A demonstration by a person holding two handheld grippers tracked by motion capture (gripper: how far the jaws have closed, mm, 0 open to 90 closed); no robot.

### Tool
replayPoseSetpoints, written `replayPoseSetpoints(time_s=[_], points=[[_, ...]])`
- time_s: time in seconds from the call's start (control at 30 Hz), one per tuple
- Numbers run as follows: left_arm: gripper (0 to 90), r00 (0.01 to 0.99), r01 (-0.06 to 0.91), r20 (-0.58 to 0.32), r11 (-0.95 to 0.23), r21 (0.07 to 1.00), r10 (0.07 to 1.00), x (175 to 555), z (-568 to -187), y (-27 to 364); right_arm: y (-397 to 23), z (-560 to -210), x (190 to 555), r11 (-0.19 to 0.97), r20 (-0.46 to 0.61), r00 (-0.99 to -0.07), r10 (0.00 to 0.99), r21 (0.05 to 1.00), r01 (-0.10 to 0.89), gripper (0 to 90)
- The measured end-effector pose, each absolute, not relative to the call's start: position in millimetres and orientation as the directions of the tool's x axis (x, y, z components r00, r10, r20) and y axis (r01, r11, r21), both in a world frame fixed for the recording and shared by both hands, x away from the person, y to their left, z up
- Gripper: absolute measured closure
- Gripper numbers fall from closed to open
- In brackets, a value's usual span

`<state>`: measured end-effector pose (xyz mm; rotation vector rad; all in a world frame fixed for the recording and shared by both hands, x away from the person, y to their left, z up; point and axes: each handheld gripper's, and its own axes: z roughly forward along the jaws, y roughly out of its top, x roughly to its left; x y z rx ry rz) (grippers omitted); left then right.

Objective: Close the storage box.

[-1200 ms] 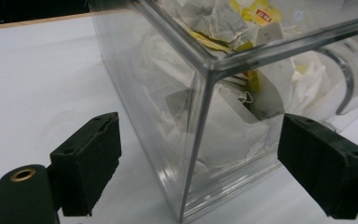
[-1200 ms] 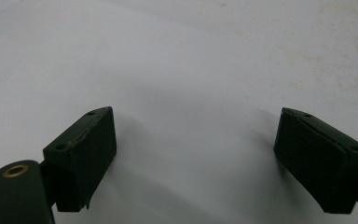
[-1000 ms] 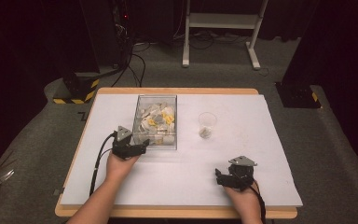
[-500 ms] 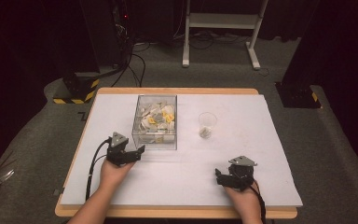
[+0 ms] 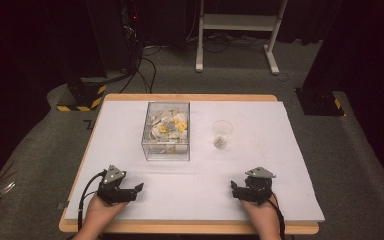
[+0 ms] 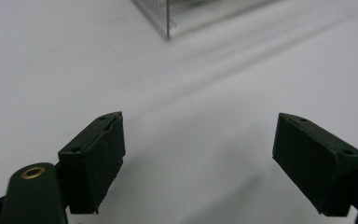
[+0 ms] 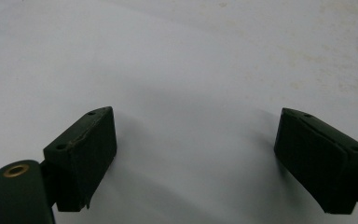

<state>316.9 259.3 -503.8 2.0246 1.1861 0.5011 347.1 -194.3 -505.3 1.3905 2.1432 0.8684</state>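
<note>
1. High view: the clear box point(image 5: 166, 131) of small wrapped packets sits mid-desk point(image 5: 200, 200); the cup point(image 5: 222, 133) stands right of it.
2. Left gripper view: left gripper point(image 6: 198, 158), jaws spread, empty, near the box corner.
3. Right gripper view: right gripper point(image 7: 196, 158), jaws spread, empty. The packets are judged light and crinkly; pinch one by its edge.

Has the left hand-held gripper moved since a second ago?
Yes. The left hand-held gripper has pulled back from the clear box toward the table's near edge, jaws open and empty.
</note>
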Motion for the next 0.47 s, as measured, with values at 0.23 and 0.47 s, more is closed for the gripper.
replayPoseSetpoints(time_s=[0.23,0.47], points=[[14.5,0.506,0.594,0.01,-0.356,0.721,0.863,316.5,-507.1,255.7,-194.0,-505.5,346.9,0.296,-0.027,-0.395,0.918,0.709,0.64,12.7],[14.6,0.508,0.59,0.01,-0.356,0.725,0.862,316.2,-507.6,256.1,-193.6,-505.5,346.4,0.294,-0.026,-0.392,0.919,0.709,0.641,12.9]])
